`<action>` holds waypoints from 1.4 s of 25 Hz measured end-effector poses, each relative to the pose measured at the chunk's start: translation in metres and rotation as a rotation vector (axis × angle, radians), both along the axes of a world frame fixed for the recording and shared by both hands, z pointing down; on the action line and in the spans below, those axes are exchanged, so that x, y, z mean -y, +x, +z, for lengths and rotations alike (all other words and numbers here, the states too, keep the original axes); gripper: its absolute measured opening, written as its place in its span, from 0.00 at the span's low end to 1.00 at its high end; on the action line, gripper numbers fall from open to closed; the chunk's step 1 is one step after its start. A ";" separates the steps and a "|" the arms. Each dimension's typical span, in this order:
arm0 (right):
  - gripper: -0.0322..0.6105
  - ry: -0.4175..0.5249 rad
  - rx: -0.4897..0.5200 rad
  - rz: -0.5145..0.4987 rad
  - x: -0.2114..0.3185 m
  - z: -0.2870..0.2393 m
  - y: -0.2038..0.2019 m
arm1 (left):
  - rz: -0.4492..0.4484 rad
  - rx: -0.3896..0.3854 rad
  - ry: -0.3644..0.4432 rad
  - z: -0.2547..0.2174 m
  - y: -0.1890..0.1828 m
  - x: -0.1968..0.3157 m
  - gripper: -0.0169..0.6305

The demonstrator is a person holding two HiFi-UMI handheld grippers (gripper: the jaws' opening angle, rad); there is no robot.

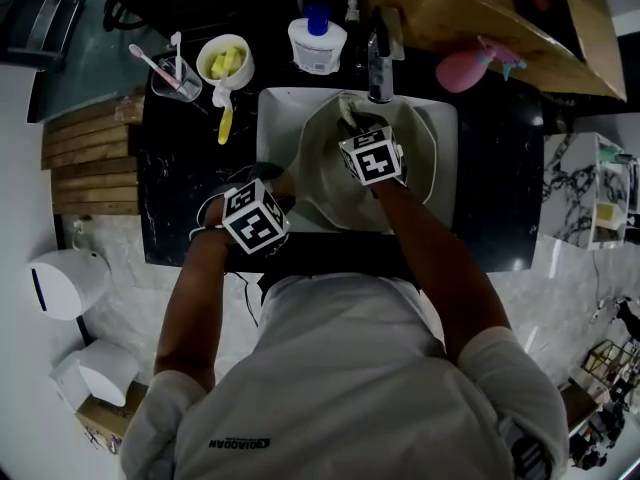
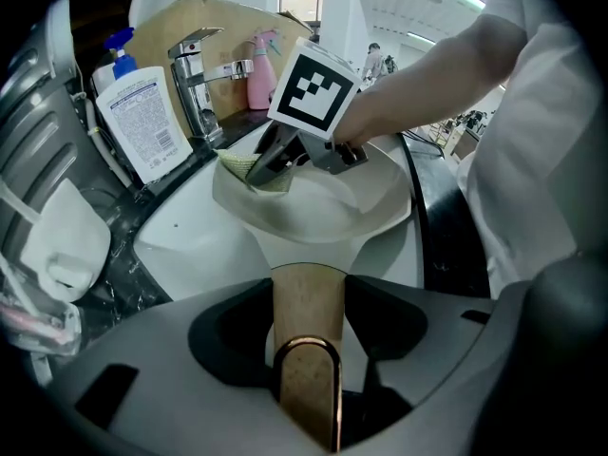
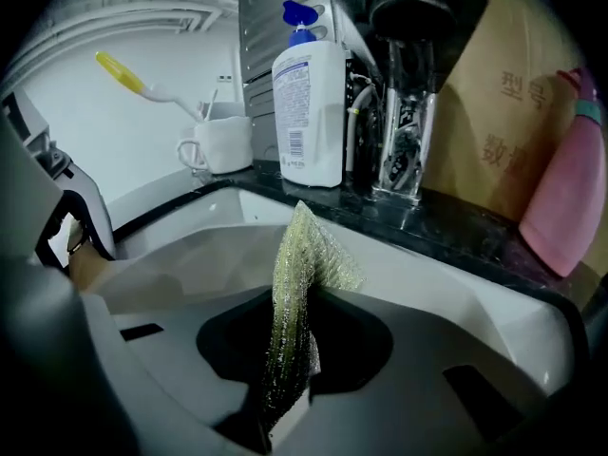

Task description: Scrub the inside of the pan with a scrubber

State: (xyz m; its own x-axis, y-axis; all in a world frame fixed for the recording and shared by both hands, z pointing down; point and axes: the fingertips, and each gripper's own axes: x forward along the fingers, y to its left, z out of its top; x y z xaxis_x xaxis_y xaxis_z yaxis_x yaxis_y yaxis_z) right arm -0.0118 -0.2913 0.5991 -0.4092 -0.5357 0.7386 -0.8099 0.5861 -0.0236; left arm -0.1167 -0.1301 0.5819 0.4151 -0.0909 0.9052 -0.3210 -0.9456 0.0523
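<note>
The pan (image 1: 322, 168) is cream, its handle (image 2: 307, 304) tan, the mesh scrubber (image 3: 293, 293) yellow-green.

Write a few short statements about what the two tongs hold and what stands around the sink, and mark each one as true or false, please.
1. The left tongs are shut on the handle of the pan. True.
2. The right tongs hold a pink sponge. False: they are shut on a yellow-green mesh scrubber.
3. The pan is over the white sink. True.
4. The soap bottle has a red pump. False: its pump is blue.
</note>
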 end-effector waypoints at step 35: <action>0.21 -0.077 -0.072 -0.743 -0.089 -0.006 -0.069 | 0.002 -0.011 -0.022 0.000 0.000 0.000 0.40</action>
